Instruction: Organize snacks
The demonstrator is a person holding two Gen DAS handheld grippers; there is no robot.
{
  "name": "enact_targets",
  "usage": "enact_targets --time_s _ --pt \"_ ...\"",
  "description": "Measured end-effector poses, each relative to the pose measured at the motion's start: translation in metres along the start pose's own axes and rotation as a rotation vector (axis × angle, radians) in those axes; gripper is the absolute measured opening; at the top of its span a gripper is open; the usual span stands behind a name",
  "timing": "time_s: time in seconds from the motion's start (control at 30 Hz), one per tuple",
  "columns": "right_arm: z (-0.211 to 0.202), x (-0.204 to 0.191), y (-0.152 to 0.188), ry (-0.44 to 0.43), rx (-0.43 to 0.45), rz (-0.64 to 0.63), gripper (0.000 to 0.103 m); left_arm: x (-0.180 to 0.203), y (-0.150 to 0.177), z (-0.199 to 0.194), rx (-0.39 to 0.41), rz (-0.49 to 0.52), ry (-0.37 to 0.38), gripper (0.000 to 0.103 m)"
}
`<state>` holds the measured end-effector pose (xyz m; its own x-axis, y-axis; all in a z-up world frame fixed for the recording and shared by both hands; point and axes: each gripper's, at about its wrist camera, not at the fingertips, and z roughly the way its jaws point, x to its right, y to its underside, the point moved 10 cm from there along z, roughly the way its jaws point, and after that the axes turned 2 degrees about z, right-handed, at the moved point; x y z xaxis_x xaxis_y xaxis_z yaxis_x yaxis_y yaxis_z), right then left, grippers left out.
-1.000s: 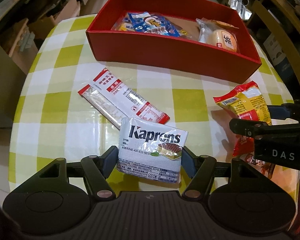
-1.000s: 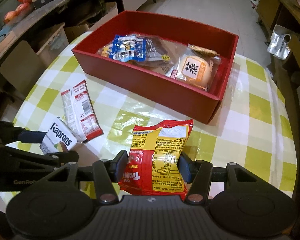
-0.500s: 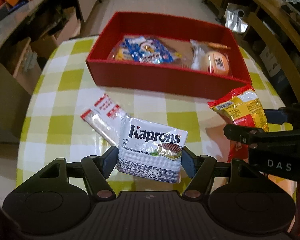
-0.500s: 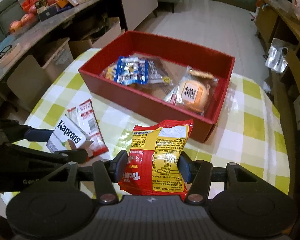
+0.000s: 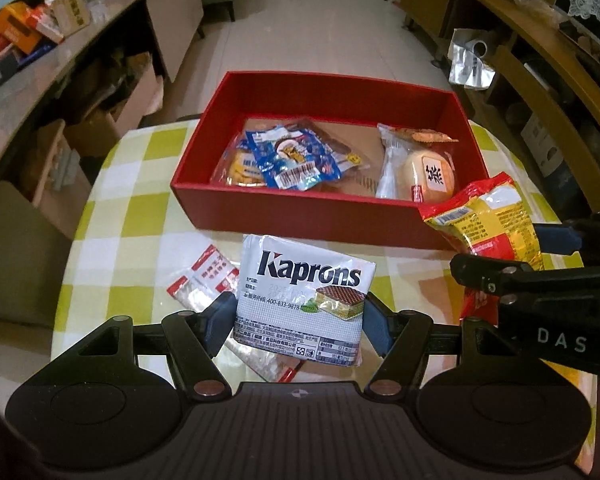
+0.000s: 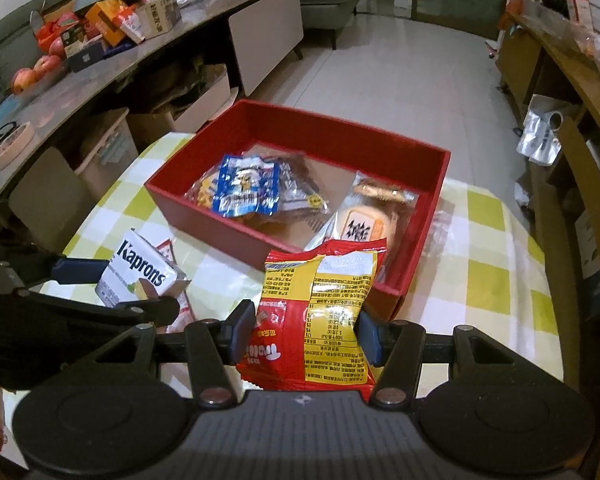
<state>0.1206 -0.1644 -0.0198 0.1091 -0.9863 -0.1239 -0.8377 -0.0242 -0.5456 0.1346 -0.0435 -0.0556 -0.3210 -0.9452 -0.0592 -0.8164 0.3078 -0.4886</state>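
Left wrist view: the left gripper (image 5: 300, 316) is closed on a white, square foil Kaprons wafer packet (image 5: 304, 296), its blue pads pressed to either side. Compared with a second ago, the packet is lifted clear of the green-and-white checked tablecloth (image 5: 140, 216) and the open red rectangular cardboard box (image 5: 300, 212) appears farther below, its contents fully exposed: a blue plastic snack bag (image 5: 288, 158) and a clear-wrapped round bun (image 5: 430, 174). A red-and-white flat sachet (image 5: 204, 280), formerly beside the packet, now lies on the cloth beneath it. Right wrist view: the right gripper (image 6: 304, 334) is likewise clamped on a red-and-yellow crinkled plastic snack bag (image 6: 320, 312), raised so that its top edge overlaps the box's near wall (image 6: 228, 236) in the picture. Both raised packs suggest the carry toward the box has begun; release over its open floor appears to be next, and the sachet remains to be collected.
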Motion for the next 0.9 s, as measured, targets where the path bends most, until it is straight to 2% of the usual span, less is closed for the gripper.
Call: enact_targets --time_s 0.3,0.53,0.9 --pt "-0.003 0.01 -0.022 0.024 0.045 0.014 0.061 0.0 -0.028 -0.003 0.048 -0.004 -0.014 0.073" --pt "-0.002 0.023 -0.049 0.039 0.097 0.044 0.061 -0.002 -0.061 -0.001 0.085 -0.023 -0.013 0.073" --pt "0.04 0.041 -0.083 0.049 0.139 0.093 0.061 -0.004 -0.102 0.037 0.088 -0.056 -0.027 0.073"
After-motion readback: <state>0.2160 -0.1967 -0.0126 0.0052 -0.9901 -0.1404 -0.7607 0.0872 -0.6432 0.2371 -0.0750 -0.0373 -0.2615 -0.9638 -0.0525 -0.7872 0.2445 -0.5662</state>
